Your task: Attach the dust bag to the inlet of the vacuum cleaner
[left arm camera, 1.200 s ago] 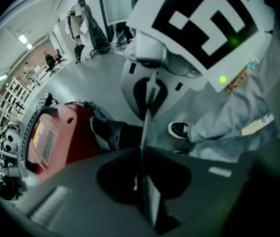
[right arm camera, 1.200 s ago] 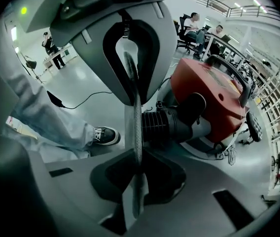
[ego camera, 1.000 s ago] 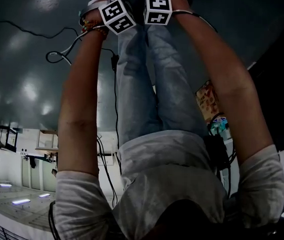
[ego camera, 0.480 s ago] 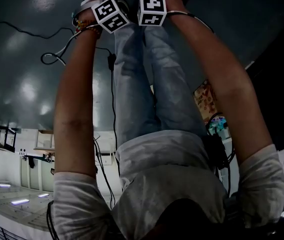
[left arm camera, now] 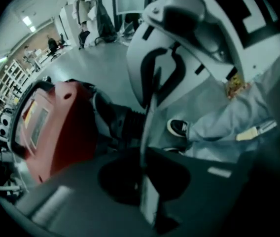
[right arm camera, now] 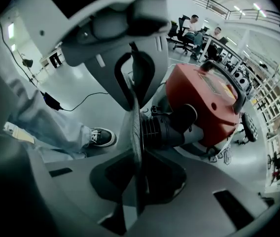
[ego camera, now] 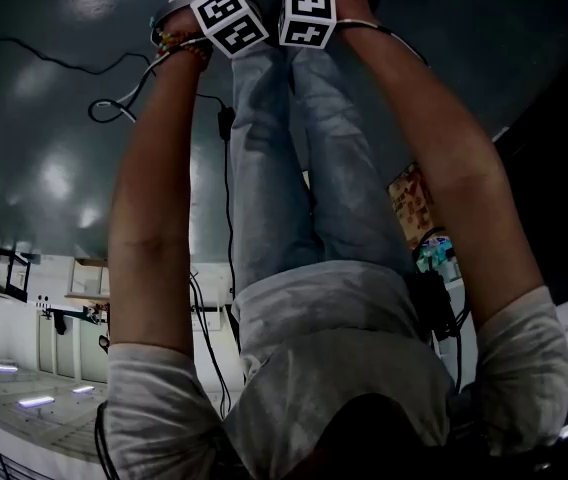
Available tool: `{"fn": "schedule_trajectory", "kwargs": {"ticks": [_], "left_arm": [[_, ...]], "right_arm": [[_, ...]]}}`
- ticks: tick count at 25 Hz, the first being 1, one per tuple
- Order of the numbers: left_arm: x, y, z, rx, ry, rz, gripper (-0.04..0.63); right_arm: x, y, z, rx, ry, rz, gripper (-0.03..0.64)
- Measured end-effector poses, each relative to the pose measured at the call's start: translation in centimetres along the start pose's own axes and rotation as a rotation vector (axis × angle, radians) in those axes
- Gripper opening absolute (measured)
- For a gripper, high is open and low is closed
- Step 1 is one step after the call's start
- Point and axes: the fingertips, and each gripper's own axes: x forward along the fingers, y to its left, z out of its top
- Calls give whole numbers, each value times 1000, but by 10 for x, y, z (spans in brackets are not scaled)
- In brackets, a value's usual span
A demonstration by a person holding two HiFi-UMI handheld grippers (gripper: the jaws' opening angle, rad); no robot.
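We saw the left gripper (left arm camera: pixel 146 142) and right gripper (right arm camera: pixel 136 147) facing each other, both with jaws pinched tight on the thin grey dust bag (right arm camera: pixel 124 132), edge-on, near the black ribbed inlet (right arm camera: pixel 162 130) of the red vacuum cleaner (right arm camera: pixel 206 107) on the floor (right arm camera: pixel 81 90).

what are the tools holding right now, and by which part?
Both are shut on the dust bag, a thin flat piece seen edge-on: left tool on one edge, right tool on the opposite edge.
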Motion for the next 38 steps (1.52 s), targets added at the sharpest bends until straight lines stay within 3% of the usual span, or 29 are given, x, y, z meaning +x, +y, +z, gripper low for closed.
{"fn": "schedule_trajectory", "kwargs": {"ticks": [4,9,14,19,24,30,32,36,38], "left_arm": [[-4,1,7,21,-8,5,17],[5,5,-1,-48,-20,-6,15],[-3,5,10,-1,-25,8,14],[4,5,0,-40,-21,-15,12],[-2,4,10,2,-13,0,11],[8,6,-7,-99,-13,-21,11],[6,6,-5,-84,-6,-19,11],[-6,9,14,37,0,-3,11],[-3,9,14,32,8,-5,11]], "right_arm": [[6,0,-6,15,14,19,38],[2,-5,2,22,13,31,38],[5,-5,-5,23,40,29,38],[0,-3,3,-1,35,25,38],[5,-1,-7,26,31,49,37],[-2,-6,10,-34,21,35,38],[3,-7,8,-33,20,38,38],[5,2,-7,10,35,38,37],[1,1,-7,-5,47,21,38]]}}
